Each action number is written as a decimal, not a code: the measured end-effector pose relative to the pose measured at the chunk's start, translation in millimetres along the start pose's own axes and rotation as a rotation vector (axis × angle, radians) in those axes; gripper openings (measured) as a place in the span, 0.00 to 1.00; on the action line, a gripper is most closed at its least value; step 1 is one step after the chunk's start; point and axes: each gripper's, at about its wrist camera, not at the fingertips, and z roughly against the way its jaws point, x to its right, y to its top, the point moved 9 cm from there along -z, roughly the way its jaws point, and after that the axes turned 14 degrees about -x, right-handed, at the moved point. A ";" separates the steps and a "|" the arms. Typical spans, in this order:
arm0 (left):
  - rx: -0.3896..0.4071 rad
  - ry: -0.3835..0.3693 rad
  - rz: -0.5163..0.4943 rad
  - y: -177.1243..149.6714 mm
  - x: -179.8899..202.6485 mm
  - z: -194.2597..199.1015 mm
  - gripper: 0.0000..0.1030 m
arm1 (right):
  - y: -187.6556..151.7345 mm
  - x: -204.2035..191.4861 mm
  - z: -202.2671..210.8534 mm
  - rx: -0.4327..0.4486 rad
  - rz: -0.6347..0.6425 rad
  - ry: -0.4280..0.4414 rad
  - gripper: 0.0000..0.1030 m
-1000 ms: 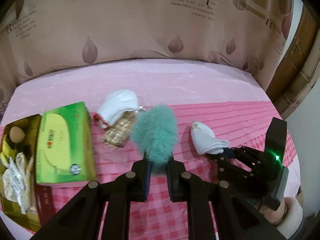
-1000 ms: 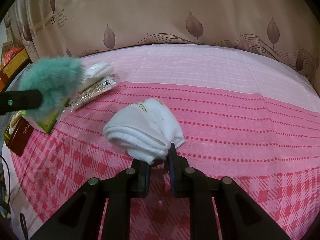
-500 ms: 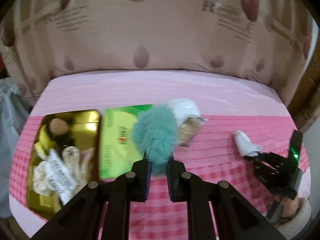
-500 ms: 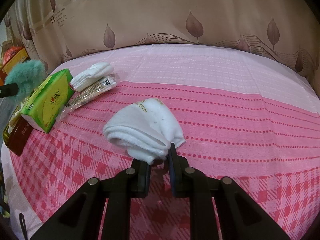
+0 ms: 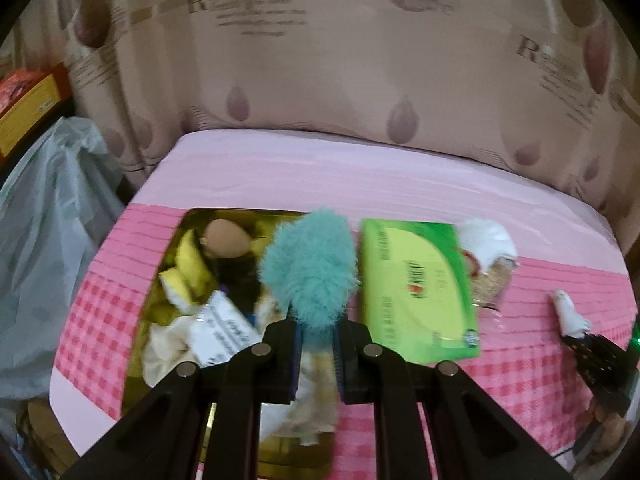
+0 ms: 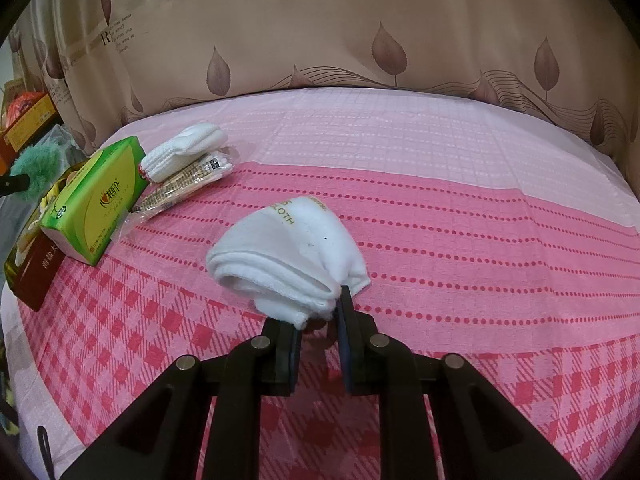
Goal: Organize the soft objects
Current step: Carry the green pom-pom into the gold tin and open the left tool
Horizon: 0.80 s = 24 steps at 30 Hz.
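My left gripper [image 5: 317,330] is shut on a teal fluffy pom-pom [image 5: 310,266] and holds it above the right side of a gold tin box [image 5: 160,292] filled with several soft items. The pom-pom also shows at the far left of the right wrist view [image 6: 38,166]. My right gripper [image 6: 318,320] is shut on the edge of a folded white sock [image 6: 288,252], which lies on the pink tablecloth. That sock and gripper show small at the right in the left wrist view [image 5: 570,314].
A green tissue pack [image 5: 416,288] lies right of the tin. Behind it are another rolled white sock [image 6: 184,150] and a plastic pack of cotton swabs [image 6: 188,184]. A grey plastic bag [image 5: 48,240] hangs off the table's left edge. A curtain backs the table.
My left gripper has carried the pom-pom leftward, from near the socks, over the tissue pack, to above the tin. The right gripper and its sock have not moved.
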 end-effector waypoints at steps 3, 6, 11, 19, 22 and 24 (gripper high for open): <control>-0.009 0.024 0.024 1.7 -19.4 -5.2 0.13 | -0.1 -0.4 0.1 0.000 0.000 0.000 0.15; -0.018 0.048 0.046 2.5 -35.1 -11.1 0.13 | 0.1 0.1 -0.1 0.000 0.001 -0.003 0.15; -0.036 0.072 0.075 2.1 -55.0 -24.2 0.13 | 0.4 0.2 -0.2 0.000 0.002 -0.004 0.15; -0.068 0.103 0.105 -5.2 -75.6 -43.9 0.13 | 0.3 -0.5 -0.4 -0.001 0.004 -0.007 0.15; -0.078 0.103 0.103 -7.8 -78.3 -48.6 0.15 | 0.3 0.3 -0.2 -0.001 0.006 -0.009 0.15; -0.078 0.099 0.094 -8.7 -77.7 -49.0 0.17 | 0.1 1.1 0.0 -0.001 0.006 -0.010 0.15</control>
